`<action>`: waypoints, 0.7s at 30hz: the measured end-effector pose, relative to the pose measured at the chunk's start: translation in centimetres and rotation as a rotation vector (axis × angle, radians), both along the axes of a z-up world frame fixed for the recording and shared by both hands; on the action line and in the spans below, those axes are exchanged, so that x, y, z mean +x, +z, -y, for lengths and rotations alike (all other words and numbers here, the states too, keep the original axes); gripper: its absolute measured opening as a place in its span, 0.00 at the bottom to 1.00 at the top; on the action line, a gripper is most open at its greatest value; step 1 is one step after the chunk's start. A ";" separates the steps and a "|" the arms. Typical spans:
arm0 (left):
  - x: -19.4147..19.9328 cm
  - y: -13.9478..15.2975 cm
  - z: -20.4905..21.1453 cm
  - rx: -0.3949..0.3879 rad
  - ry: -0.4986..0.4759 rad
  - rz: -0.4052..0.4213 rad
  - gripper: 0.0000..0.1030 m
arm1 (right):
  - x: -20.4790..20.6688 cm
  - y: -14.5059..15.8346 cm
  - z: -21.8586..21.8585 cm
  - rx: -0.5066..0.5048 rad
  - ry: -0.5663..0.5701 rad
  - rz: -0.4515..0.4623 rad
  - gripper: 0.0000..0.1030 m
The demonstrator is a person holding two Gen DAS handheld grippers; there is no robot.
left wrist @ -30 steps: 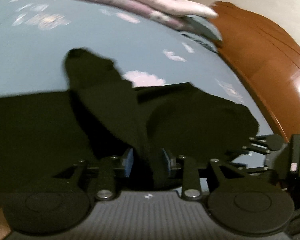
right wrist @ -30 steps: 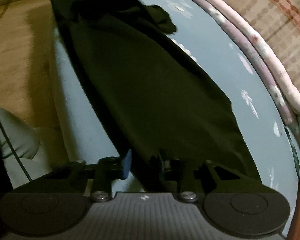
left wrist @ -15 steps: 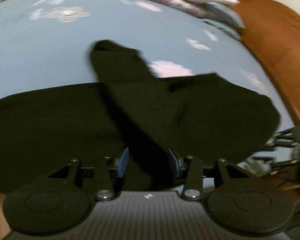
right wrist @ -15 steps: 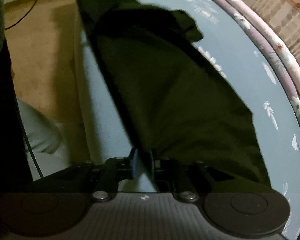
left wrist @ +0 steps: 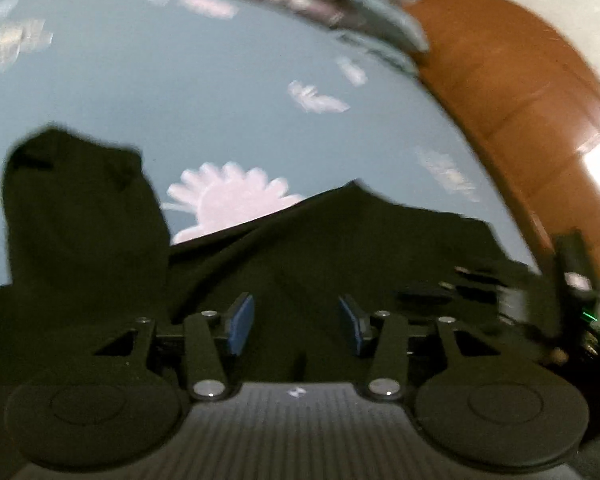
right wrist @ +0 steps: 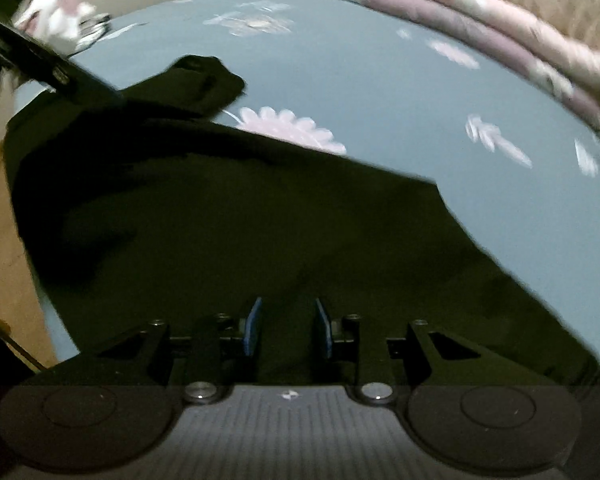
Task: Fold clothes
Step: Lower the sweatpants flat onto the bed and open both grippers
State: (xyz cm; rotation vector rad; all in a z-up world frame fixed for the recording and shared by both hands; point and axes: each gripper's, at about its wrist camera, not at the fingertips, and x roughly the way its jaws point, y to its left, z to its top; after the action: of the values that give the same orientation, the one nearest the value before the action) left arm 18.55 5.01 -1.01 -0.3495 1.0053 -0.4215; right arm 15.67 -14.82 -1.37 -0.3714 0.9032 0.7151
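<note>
motion blur hides the black garment's (left wrist: 340, 248) folds. your left tool (left wrist: 296, 322) gapes; your right tool (right wrist: 288, 330) is opening. cloth lies between both, unpinched, on the bed (right wrist: 380, 92).

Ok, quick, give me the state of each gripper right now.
Left gripper: open, blue pads apart, dark cloth garment lying slack between them, not pinched.
Right gripper: opening, pads off the same garment.

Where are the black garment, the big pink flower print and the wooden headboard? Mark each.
black garment (right wrist: 240, 220): right wrist view, middle of the spread cloth.
big pink flower print (left wrist: 228, 204): left wrist view, centre of the petals.
wooden headboard (left wrist: 512, 92): left wrist view, its broad face.
</note>
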 end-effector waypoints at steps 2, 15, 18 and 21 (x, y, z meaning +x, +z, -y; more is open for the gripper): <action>1.2 -2.1 -0.6 0.017 0.054 -0.060 0.43 | 0.0 -0.5 0.2 0.007 -0.021 -0.016 0.36; 3.4 -1.9 -1.9 0.187 0.125 0.020 0.39 | -0.3 -0.4 3.3 0.075 -0.126 -0.038 0.43; 2.4 0.4 -0.8 0.150 0.063 0.069 0.43 | -0.2 0.8 4.4 0.095 -0.184 -0.011 0.46; 2.3 1.4 1.6 0.088 -0.075 0.106 0.49 | 0.4 1.2 5.6 0.116 -0.259 0.016 0.50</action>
State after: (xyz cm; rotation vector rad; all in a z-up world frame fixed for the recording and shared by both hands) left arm 20.81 3.37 0.37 -0.2085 0.9318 -0.4572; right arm 16.08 -20.38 -0.13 -0.1529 0.8713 0.5220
